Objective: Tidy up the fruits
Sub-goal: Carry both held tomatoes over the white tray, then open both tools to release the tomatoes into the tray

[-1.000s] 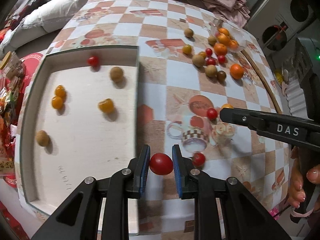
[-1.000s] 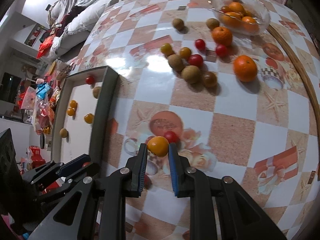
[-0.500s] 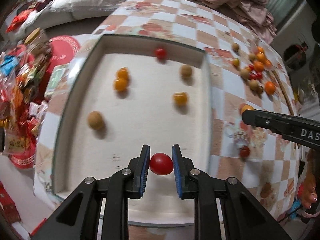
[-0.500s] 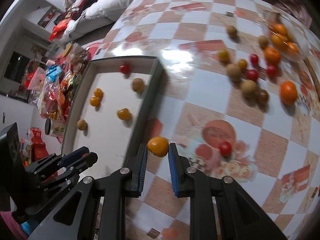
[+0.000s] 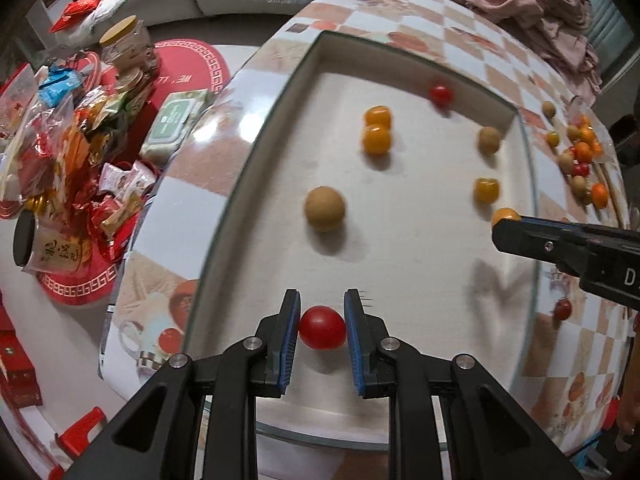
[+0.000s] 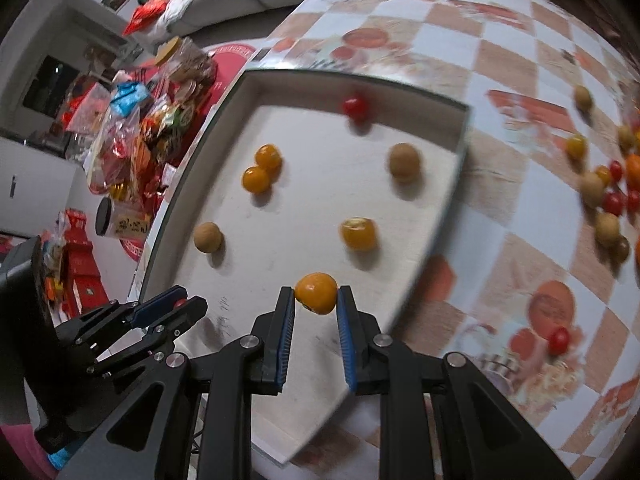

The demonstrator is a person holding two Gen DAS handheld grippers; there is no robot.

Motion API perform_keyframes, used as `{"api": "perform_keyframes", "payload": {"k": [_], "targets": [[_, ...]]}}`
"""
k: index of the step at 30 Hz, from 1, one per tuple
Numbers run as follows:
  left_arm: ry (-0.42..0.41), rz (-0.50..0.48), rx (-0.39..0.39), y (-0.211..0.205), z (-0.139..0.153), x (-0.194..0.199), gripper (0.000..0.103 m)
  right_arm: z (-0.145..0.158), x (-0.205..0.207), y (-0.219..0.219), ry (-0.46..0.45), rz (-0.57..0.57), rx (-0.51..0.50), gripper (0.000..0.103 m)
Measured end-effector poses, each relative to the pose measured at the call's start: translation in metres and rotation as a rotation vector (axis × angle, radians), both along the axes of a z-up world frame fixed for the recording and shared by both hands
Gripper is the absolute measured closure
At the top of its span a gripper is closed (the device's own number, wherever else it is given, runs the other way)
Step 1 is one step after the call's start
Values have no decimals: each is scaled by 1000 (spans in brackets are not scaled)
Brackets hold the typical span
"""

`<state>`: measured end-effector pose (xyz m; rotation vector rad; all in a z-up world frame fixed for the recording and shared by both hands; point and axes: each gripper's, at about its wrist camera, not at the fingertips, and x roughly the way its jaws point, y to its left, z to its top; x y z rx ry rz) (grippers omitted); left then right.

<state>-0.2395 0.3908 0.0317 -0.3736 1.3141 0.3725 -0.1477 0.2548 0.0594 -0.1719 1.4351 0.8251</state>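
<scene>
My left gripper is shut on a red cherry tomato above the near end of the white tray. My right gripper is shut on a yellow-orange tomato over the same tray, near its right side. In the left wrist view the right gripper enters from the right with the yellow tomato at its tip. In the right wrist view the left gripper shows low on the left. The tray holds two orange tomatoes, a brown fruit, a red tomato and others.
More loose fruit lies on the checkered tablecloth to the right of the tray, with one red tomato nearer. Snack packets and jars crowd the floor left of the table. Pink cloth lies at the far edge.
Both grippers have moved left from the tablecloth to above the tray, each carrying its tomato. Both stayed shut on their fruit.
</scene>
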Motion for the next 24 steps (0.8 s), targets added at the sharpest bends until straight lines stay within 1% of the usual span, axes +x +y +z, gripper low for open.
{"api": "perform_keyframes", "payload": {"k": [4,9,15,19,20,21,22,23,24], "targets": [[13,6,-4,5,-7,-3,79,-10,-3,21,-7,29,-18,80],[26,-1,-1,7,-12,-4,79,-17,-3,37,-33,60,-51,80],[27,-19,9,5,-13,-3,79,-24,-3,40,-42,76,-85,80],[30,-24,10,4,-13,-3,78,-26,-4,40,-43,75,-82,79],[30,-23,10,4,-13,-3,77,-26,-4,40,-43,77,-82,79],[28,-21,7,3,-13,-3,62,-26,-4,40,-41,77,-81,79],[26,-17,7,3,-12,-4,39,-26,-4,41,-38,78,-80,79],[14,-10,12,3,-11,-5,35,-26,-3,41,-35,79,-78,79],[-1,-12,29,1,-8,-5,35,-26,-2,41,-30,80,-76,79]]}}
